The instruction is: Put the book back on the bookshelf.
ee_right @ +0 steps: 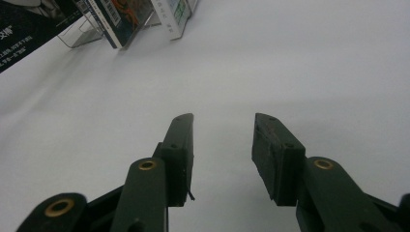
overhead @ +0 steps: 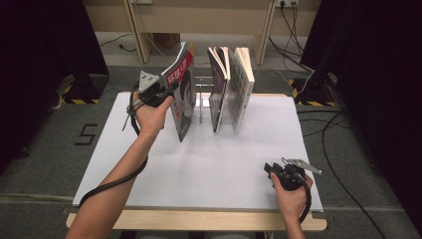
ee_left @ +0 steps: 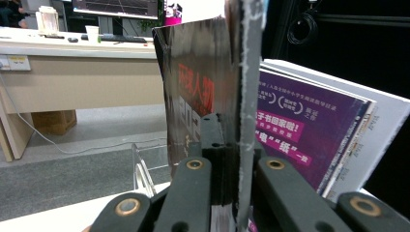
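Currently left claw [overhead: 171,89] clamps magazine [overhead: 183,99] edge, upright; right claw [ee_right: 222,140] agape, empty.

the magazine [overhead: 182,97] stands left of centre on the table [overhead: 209,169], with the clear stand [overhead: 200,99] just right of it and two books [overhead: 230,87] in the stand's right side. the left gripper [overhead: 166,92] sits at the magazine's left edge; the right gripper [overhead: 271,169] is at lower right, well apart.

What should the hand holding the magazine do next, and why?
Probably slide the magazine a little toward the clear rack and stand it in an empty slot. The left gripper is shut on its edge, it leans just left of the rack, and two books already stand there.
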A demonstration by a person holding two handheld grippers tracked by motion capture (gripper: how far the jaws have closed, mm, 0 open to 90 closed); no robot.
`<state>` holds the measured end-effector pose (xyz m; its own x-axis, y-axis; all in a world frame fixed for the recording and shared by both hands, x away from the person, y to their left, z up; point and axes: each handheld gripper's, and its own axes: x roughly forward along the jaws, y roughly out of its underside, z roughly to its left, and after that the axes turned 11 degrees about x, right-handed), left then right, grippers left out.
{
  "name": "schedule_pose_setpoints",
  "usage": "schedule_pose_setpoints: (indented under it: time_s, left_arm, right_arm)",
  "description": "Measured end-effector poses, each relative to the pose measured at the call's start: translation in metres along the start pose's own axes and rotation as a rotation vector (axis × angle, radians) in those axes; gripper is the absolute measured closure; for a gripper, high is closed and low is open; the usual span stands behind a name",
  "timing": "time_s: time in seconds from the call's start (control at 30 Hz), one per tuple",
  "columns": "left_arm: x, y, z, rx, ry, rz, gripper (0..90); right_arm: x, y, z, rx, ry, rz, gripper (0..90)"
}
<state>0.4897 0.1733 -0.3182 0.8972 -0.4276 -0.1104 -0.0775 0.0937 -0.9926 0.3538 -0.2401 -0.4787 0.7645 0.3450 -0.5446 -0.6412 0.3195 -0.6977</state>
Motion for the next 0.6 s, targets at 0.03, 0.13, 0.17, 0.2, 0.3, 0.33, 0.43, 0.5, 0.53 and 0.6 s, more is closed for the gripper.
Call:
schedule_pose_setpoints:
  time_s: [0.03, 0.13, 0.17, 0.2, 0.3, 0.33, 0.43, 0.5, 0.53, 0.6]
  left_arm:
    - [0.001, 0.001, 0.0, -0.003, 0.0, -0.005, 86.6]
    - [0.004, 0.002, 0.001, -0.004, -0.004, -0.005, 86.6]
    - [0.005, 0.003, 0.001, -0.004, -0.004, -0.005, 86.6]
    - [0.006, 0.003, 0.001, -0.005, -0.004, -0.005, 86.6]
    - [0.01, 0.004, 0.001, -0.001, -0.012, -0.009, 86.6]
    - [0.011, 0.004, 0.001, 0.0, -0.013, -0.01, 86.6]
    - [0.015, 0.005, 0.002, 0.008, -0.02, -0.016, 86.6]
    - [0.017, 0.005, 0.002, 0.01, -0.023, -0.019, 86.6]
    - [0.018, 0.005, 0.002, 0.011, -0.026, -0.021, 86.6]
    - [0.021, 0.006, 0.003, 0.018, -0.033, -0.026, 86.6]
  right_arm:
    - [0.0, 0.0, 0.0, -0.002, 0.001, -0.001, 60.1]
    - [0.0, 0.0, 0.002, 0.017, -0.001, 0.006, 60.1]
    - [0.0, 0.0, 0.001, 0.009, 0.0, 0.003, 60.1]
    - [0.0, 0.0, 0.0, -0.009, 0.003, -0.003, 60.1]
    - [0.0, 0.0, 0.0, -0.002, 0.001, -0.001, 60.1]
    - [0.0, 0.0, -0.001, -0.012, 0.003, -0.004, 60.1]
    - [0.0, 0.0, -0.001, -0.005, -0.001, -0.003, 60.1]
    - [0.001, 0.0, -0.001, -0.006, -0.003, -0.004, 60.2]
    - [0.001, 0.0, -0.001, -0.005, -0.003, -0.004, 60.2]
    - [0.001, 0.0, -0.001, -0.003, -0.003, -0.002, 60.1]
